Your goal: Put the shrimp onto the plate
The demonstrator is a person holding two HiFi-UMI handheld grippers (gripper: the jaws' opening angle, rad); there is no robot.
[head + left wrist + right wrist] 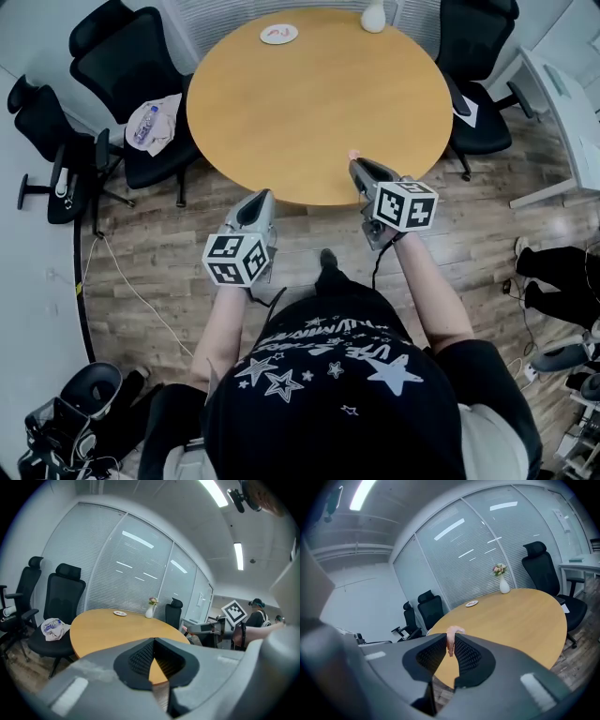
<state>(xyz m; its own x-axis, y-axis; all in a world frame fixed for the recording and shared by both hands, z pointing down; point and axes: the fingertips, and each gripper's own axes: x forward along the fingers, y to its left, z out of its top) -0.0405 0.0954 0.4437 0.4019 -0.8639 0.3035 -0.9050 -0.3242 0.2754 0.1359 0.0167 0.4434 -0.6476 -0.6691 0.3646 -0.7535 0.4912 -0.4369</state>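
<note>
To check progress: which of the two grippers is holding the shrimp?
The right gripper: the pink shrimp is pinched between its fingers. The left gripper holds nothing.

table: wood-look top, warm tan, smooth, low satin sheen
floor around table: wood-grain planks, grey-brown, matt
shrimp: pale pink, smooth, slightly glossy; looks like plastic or rubber
right gripper: grey plastic shell, matt, faintly grainy; black pads finely ribbed
left gripper: same matt grey plastic, same ribbed black pads
marker cube: matt faces, black-on-white print
plate, table's far side: white, smooth, glossy
vase, table's far edge: white, smooth, soft sheen
chairs round table: black, matt, cloth or mesh backs
shirt: black cloth, white printed stars
</note>
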